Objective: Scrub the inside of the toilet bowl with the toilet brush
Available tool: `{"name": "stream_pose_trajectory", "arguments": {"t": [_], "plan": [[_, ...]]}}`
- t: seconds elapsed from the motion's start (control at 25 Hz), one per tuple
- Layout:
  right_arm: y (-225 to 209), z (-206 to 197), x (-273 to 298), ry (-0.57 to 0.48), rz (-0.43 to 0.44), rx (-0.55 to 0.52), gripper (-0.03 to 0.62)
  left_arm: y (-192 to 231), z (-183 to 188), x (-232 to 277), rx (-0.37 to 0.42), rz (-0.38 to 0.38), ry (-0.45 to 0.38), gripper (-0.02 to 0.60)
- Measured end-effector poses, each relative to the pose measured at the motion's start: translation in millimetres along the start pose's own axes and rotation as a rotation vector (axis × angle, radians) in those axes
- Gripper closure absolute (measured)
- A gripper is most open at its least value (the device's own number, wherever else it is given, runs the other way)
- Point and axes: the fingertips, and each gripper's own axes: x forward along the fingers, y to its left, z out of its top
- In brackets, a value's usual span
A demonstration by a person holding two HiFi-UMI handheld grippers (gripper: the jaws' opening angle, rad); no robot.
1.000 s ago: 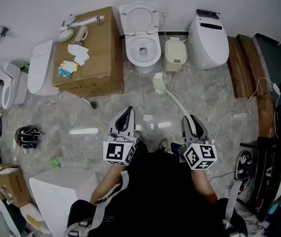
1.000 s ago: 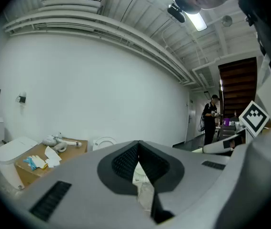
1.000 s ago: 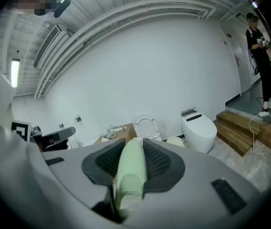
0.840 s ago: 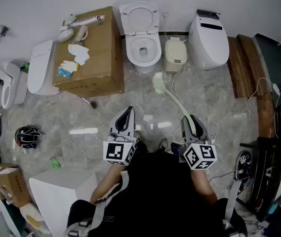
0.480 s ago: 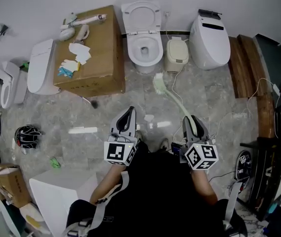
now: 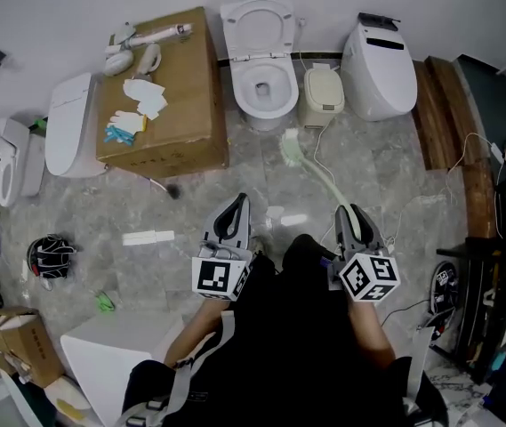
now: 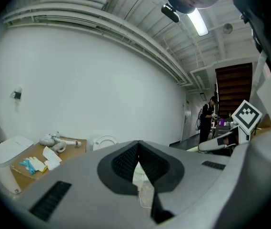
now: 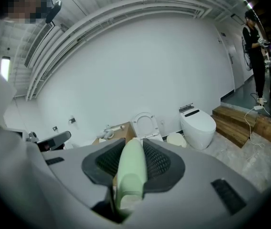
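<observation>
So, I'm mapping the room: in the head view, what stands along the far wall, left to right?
Cardboard box → open toilet → small beige container → closed white toilet → wooden steps.

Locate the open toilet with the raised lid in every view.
Head view: open toilet, top centre, against the wall.
Left gripper view: left of centre, just above the jaws.
Right gripper view: centre, beyond the gripped toilet brush.
Shared landmark: cardboard box, immediately left of it in all three.
</observation>
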Motion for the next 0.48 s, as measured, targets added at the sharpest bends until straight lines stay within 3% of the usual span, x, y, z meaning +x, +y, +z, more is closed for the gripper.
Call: {"name": "stream_pose_trajectory", "arguments": {"t": [0.24,0.48], "plan": [[7,1,42,0.031,0.003,0.008,0.471,32,-8,15,-0.024,0.024,0.009,0.574],[-4,22,126,0.040,0.024,0.058,0.471,74,-6,70,-0.015,0.061,0.039,0.574]]}}
